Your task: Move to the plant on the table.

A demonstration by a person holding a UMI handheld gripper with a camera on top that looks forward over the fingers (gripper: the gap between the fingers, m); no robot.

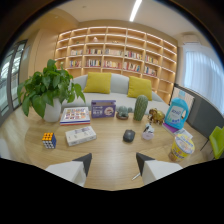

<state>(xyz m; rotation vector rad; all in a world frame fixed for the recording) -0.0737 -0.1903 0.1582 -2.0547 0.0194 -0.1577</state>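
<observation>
A leafy green plant (47, 87) in a white pot (52, 112) stands on the wooden table (107, 150), far beyond my left finger and off to its left. My gripper (113, 162) is open, its two dark-tipped fingers (84, 162) apart over the table's near part with nothing between them. A colourful book (75, 115) lies right beside the pot.
Beyond the fingers lie a Rubik's cube (48, 140), a white box (80, 135), a purple box (103, 108), a green cactus (140, 107), a dark mouse (129, 135), a blue detergent bottle (176, 113) and a yellow cup (181, 147). A sofa with yellow cushions (97, 83) and bookshelves (117, 52) stand behind.
</observation>
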